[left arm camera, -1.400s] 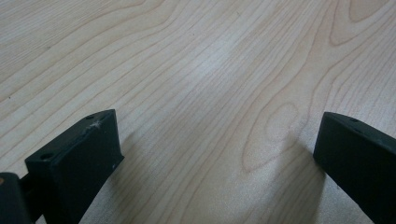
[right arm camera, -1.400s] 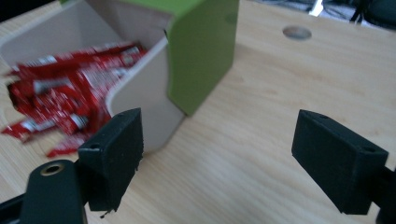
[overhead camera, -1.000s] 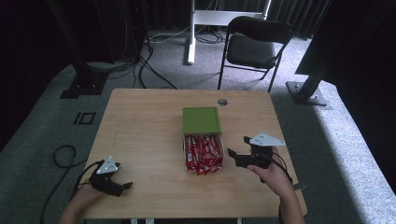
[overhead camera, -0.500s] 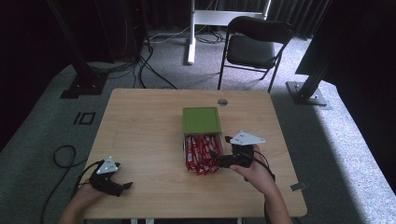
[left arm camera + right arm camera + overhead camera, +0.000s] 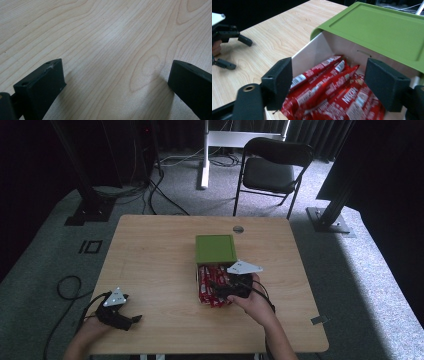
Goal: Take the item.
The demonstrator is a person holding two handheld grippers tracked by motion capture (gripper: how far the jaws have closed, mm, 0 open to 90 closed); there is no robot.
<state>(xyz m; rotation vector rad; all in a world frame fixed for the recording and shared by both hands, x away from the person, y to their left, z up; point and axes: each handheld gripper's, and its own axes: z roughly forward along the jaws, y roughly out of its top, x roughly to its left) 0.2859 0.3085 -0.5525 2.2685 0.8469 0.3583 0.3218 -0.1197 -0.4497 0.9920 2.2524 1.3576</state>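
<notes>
A green box [image 5: 215,249] stands mid-table with its white drawer [image 5: 309,53] pulled out toward me. Several red snack packets [image 5: 204,279] fill the drawer. My right gripper [image 5: 212,289] hovers over it, pointing left. In the right gripper view its jaws [image 5: 328,82] straddle the packets [image 5: 329,100] without pressing any; they have just been closing a little and stand open. The green lid [image 5: 382,27] lies just beyond. At the table's front left my left gripper [image 5: 132,309] rests open, with bare wood between its jaws [image 5: 116,80].
The wooden table [image 5: 155,255] has a round cable port [image 5: 238,229] near its far edge. A black folding chair [image 5: 272,167] and a white desk leg stand behind it. Black frame posts flank the table, and a cable loops on the carpet at left.
My right hand has moved left from beside the drawer to over the packets. The left hand and gripper have stayed put.
</notes>
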